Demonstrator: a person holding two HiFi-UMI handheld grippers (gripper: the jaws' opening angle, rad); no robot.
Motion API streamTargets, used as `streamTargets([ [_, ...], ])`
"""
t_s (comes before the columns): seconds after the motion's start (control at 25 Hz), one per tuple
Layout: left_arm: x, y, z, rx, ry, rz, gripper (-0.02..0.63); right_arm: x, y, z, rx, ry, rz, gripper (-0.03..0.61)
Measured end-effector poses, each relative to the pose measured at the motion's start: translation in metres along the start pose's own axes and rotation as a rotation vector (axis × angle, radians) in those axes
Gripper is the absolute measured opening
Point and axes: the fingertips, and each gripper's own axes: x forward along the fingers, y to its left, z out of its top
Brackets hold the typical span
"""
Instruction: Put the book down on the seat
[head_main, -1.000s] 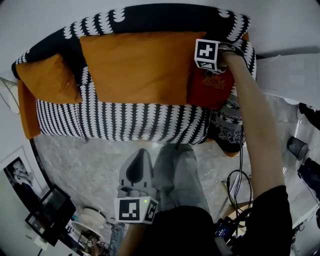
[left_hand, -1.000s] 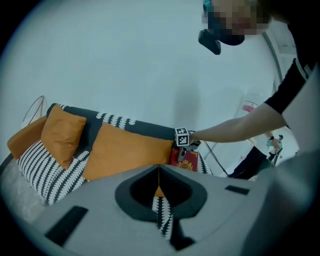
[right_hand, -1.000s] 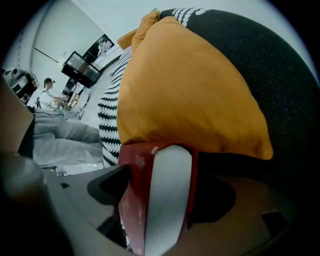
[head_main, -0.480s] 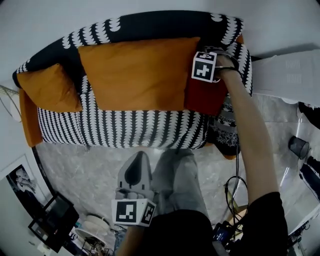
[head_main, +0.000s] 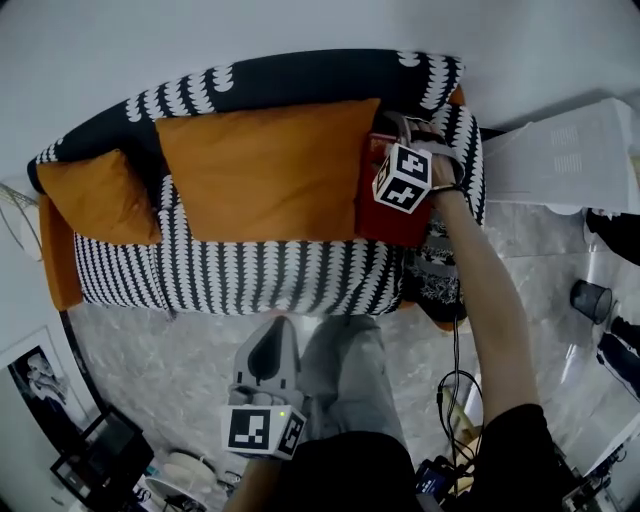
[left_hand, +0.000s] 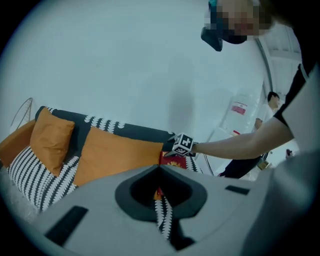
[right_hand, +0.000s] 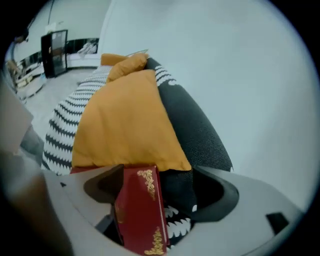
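Red book (right_hand: 138, 215) between opening jaws of right gripper (right_hand: 157, 175), bottom cut off (half hidden overhead), left gripper (left_hand: 160, 166) closed.

A plain pale wall (head_main: 300, 25) backs a sofa (head_main: 250, 265) covered in black-and-white patterned cloth. A large orange cushion (head_main: 260, 150) and a smaller orange cushion (head_main: 95, 195) lean against its back. The floor (head_main: 160, 345) is grey and marbled. A framed picture (head_main: 35, 365) shows at lower left.

Seat front: bare black-and-white patterned seat strip (head_main: 240, 275), passable.
Seat rear: large orange fabric cushion (head_main: 265, 160) blocks.
Right end: red gold-trimmed book (head_main: 388, 222) fills gap beside cushion.
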Motion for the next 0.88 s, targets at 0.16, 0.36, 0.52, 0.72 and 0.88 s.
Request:
streamTargets([
  [0.16,-0.004,-0.010,0.002,0.007,-0.014,-0.019,0.012,-0.033,0.003,0.018,0.241,-0.126,0.008,0.439],
  [0.36,-0.012,-0.029,0.004,0.019,-0.041,-0.055,0.012,-0.095,0.009,0.020,0.422,-0.193,-0.143,0.091],
  [0.52,-0.025,-0.047,0.012,0.017,-0.070,-0.089,0.012,-0.151,0.022,0.021,0.569,-0.245,-0.202,0.083],
  [0.72,-0.048,-0.070,0.029,0.028,-0.127,-0.127,0.012,-0.238,0.048,0.016,0.818,-0.301,-0.283,0.038],
  [0.88,-0.066,-0.082,0.038,0.054,-0.145,-0.154,0.012,-0.299,0.075,0.022,0.893,-0.333,-0.302,0.032],
])
